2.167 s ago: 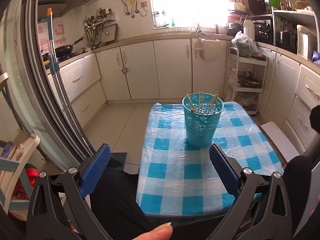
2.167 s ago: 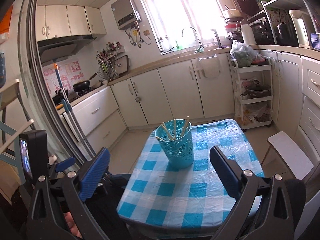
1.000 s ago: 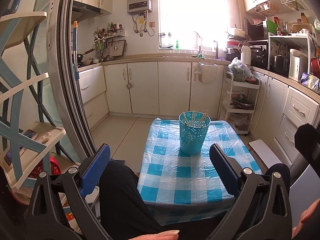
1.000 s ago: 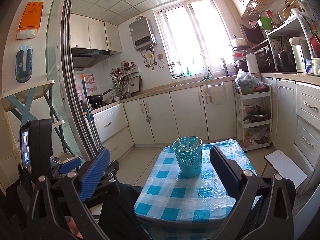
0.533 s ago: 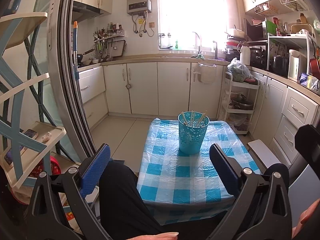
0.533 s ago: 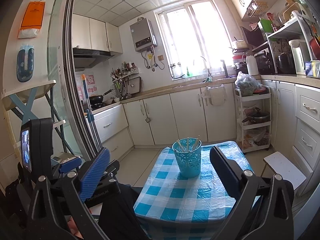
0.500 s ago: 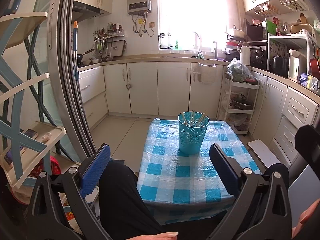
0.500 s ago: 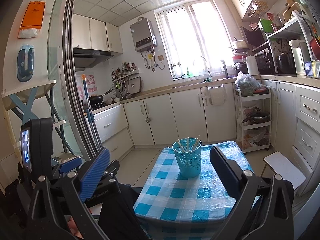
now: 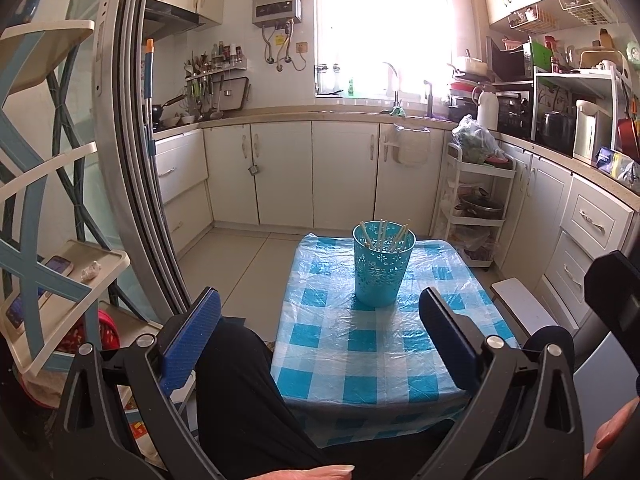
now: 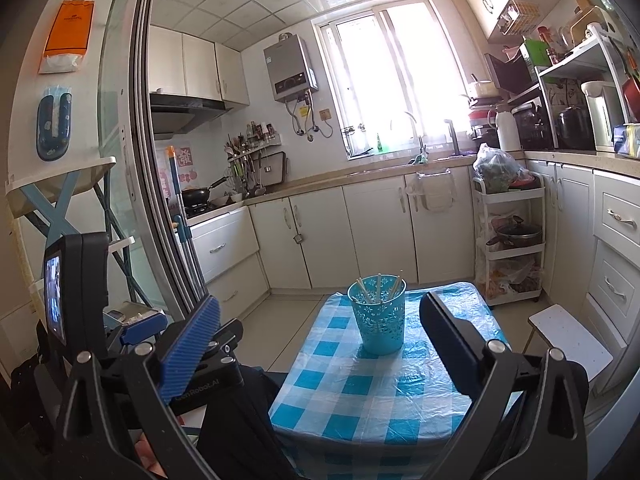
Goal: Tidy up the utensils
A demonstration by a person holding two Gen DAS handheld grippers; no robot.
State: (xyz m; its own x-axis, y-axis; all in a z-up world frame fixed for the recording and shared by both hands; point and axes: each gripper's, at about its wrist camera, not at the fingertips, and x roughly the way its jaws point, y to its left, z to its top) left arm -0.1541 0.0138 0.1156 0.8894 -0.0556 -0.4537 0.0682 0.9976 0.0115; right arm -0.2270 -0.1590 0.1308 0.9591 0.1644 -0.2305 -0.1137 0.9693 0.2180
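chopsticks (image 9: 384,236) are seen standing inside the blue cup (image 9: 382,264), which is placed on the checked table (image 9: 360,360), toward its far end. nothing else is seen lying on the cloth, so the tidying is judged to be done or very nearly done.

the left gripper (image 9: 320,340) is held wide open and nothing is held between its blue pads. the right gripper (image 10: 320,340) is also held wide open and is empty. both are kept low and near the person's lap, well apart from the cup.

compared with a couple of seconds ago, both grippers have been pulled back and lifted away from the table. the cup was seen big and close then; now it is seen smaller and farther off, and more of the kitchen is shown, with the window (image 9: 384,28) and the white cabinets (image 9: 280,172). in the last half second almost nothing has been changed, so the hands are judged to be at rest.

the cup and the sticks have not been moved in that time. no new grab is being set up, as far as can be told.
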